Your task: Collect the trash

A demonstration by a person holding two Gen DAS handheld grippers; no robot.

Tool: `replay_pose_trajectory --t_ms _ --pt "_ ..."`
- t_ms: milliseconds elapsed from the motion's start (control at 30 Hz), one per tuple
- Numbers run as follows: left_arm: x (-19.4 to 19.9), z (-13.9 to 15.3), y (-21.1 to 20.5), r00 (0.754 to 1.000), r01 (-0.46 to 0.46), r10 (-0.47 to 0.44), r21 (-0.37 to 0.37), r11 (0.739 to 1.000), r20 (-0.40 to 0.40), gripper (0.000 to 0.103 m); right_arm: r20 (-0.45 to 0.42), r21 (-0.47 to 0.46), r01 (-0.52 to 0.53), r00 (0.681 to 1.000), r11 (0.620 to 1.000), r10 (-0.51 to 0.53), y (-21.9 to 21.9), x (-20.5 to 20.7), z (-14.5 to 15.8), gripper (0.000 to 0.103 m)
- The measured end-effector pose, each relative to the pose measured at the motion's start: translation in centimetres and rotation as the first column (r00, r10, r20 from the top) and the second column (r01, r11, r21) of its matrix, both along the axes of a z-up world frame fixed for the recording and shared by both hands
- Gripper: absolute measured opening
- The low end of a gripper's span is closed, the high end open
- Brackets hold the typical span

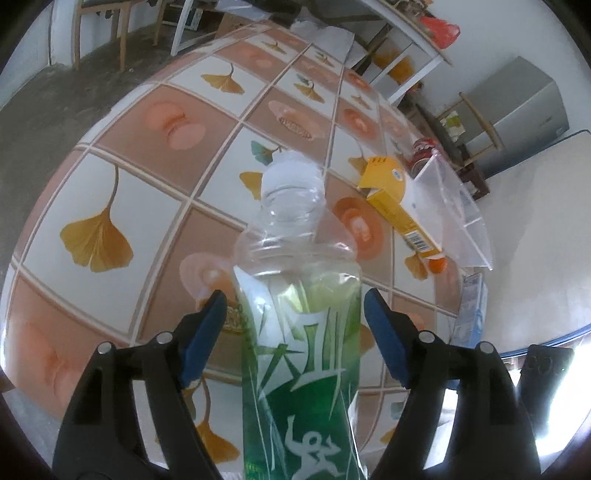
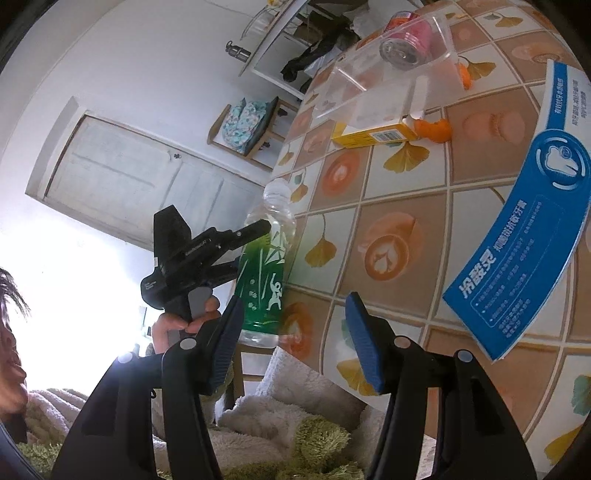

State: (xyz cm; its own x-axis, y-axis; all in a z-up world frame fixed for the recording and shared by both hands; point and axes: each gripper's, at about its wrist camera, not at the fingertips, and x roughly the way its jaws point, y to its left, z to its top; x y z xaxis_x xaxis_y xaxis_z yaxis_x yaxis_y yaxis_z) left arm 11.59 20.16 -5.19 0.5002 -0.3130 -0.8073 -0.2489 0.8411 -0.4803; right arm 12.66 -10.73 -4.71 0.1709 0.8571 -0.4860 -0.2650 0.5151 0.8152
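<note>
The clear plastic bottle (image 1: 299, 314) with its green label stood between the left gripper (image 1: 295, 332)'s spread blue pads, neither pad touching it, white cap pointing away from the camera. Only the right wrist view showed it upright at the edge of the glossy tiled-pattern table (image 2: 406, 206), a hand (image 2: 177, 325) working the left gripper's trigger. The right gripper (image 2: 295, 343)'s jaws stood apart, empty.

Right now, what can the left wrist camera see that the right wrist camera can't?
Only the left wrist view shows the grey fridge and red plastic bag. Only the right wrist view shows the blue toothpaste box, the white door and the left gripper from outside. Both show the green-labelled bottle, the yellow carton and the clear bin.
</note>
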Motion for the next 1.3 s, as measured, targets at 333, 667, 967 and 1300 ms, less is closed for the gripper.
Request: replay_pose_trajectory --t_ms 333,667,967,1300 --pt "-0.2 -0.6 0.0 1.0 0.0 0.0 -0.027 1.0 -0.007 0.062 0.0 -0.014 0.046 0.999 0.999 -0.046 -1.4 0.5 -0.2 0.056" --pt "-0.9 -0.7 0.2 1.0 -0.01 0.011 -0.051 0.999 0.018 0.061 0.041 -0.145 0.28 0.96 0.949 -0.277 -6.5 0.5 0.7 0.061" --pt "-1.8 -0.1 0.3 0.998 -0.012 0.016 -0.063 0.998 0.062 0.061 0.108 -0.432 0.475 0.871 0.767 -0.479 -8.7 2.2 0.4 0.069" --pt "-3.0 1.2 -0.2 0.987 0.008 0.002 -0.063 0.998 0.16 0.061 0.146 -0.592 0.444 0.88 0.672 -0.452 -5.5 5.9 -1.4 0.071"
